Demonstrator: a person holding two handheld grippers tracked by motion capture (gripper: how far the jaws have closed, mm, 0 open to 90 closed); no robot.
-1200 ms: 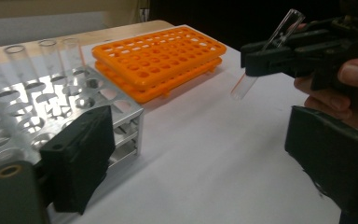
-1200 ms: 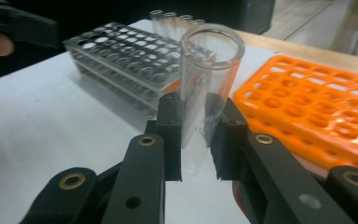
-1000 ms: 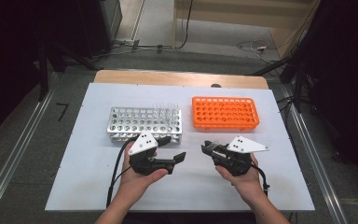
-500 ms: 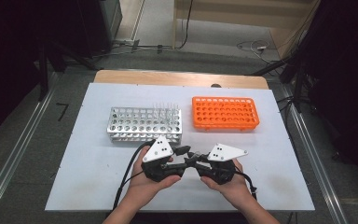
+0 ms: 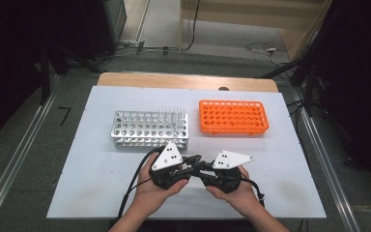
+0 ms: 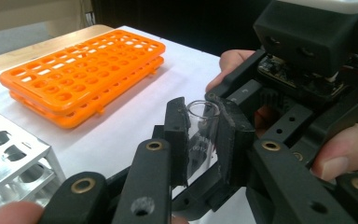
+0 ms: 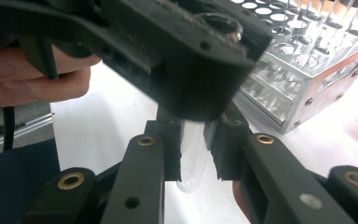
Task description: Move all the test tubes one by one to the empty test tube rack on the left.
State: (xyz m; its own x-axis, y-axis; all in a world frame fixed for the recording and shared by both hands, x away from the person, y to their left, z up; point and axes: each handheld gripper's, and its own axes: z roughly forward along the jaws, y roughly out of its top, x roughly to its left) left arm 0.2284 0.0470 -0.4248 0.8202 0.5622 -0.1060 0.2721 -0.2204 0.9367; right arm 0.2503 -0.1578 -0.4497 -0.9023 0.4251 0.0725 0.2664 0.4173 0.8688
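Now both grippers clamp same test tube (image 6: 201, 133): left gripper (image 6: 200, 140) just closed on it, right gripper (image 7: 193, 154) shut too. Release right gently, keep tube upright.

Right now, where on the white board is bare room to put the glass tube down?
The white board is bare left of the hands, right of them below the orange rack, and between the racks. It is crowded under the metal rack, where both grippers meet.
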